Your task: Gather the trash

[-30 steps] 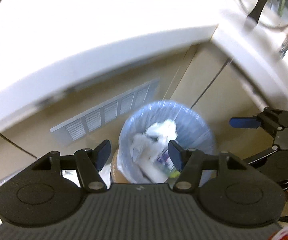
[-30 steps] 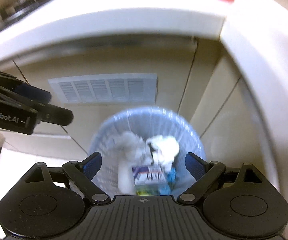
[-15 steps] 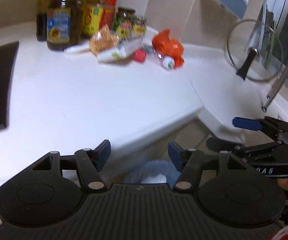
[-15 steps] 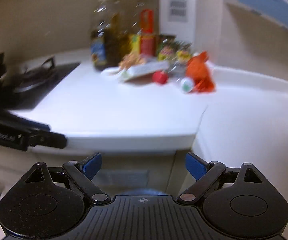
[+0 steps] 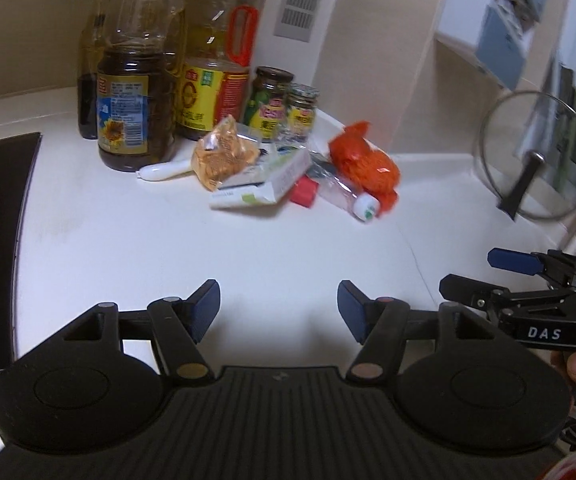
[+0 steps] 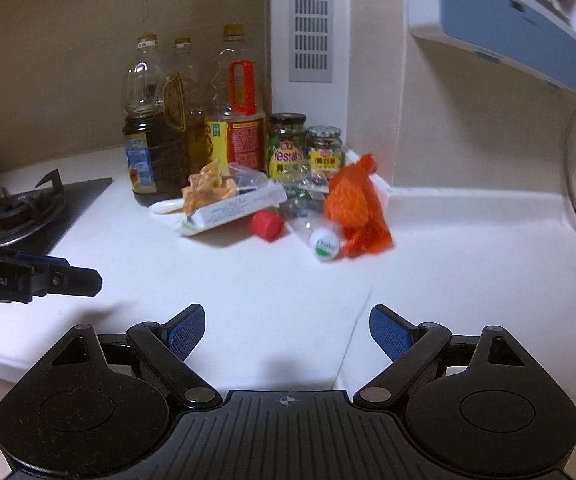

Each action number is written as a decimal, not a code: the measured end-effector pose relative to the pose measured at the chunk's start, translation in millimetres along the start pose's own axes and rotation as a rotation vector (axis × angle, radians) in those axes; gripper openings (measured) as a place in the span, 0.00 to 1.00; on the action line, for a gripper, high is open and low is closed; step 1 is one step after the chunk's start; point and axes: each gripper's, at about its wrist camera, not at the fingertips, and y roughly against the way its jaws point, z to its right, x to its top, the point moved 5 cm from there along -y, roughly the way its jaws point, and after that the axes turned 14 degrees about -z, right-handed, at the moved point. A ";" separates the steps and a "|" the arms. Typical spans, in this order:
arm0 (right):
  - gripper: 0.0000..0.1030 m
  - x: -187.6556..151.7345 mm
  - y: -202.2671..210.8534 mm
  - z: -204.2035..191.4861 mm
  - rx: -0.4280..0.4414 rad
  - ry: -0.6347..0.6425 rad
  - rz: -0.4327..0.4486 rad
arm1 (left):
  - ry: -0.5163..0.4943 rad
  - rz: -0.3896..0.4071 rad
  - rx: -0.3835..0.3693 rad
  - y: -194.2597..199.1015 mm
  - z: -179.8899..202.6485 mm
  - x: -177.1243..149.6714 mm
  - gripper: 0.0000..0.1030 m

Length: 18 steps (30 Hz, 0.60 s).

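Lower and middle frame: bare white counter [image 6: 288, 280] is lying open.
Upper centre: trash pile [image 6: 271, 212] and oil bottles [image 6: 191, 128] are blocking.
Left edge: stove [image 6: 19, 212] is intruding.

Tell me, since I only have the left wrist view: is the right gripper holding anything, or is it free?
Observer: The right gripper is open, with nothing between its pads.
Operator: What is the red lump next to the white box?
Observer: The right wrist view shows it as a round red cap, lying on the counter beside the box.
Operator: And what is on the black hob at my far left?
Observer: A gas burner with a metal grate over it.
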 end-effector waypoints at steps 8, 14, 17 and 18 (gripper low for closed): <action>0.70 39.9 -48.4 24.5 0.054 0.122 -0.017 | 0.099 0.028 0.069 -14.0 12.2 20.5 0.61; 0.70 66.2 -66.9 60.4 0.067 0.063 0.017 | 0.147 0.042 0.135 -18.1 12.0 28.1 0.65; 0.69 81.4 -77.6 68.5 0.066 0.053 0.033 | 0.134 0.036 0.151 -25.0 9.3 38.5 0.65; 0.68 86.0 -82.1 69.4 0.062 0.052 0.033 | 0.128 0.034 0.151 -28.3 8.4 43.4 0.65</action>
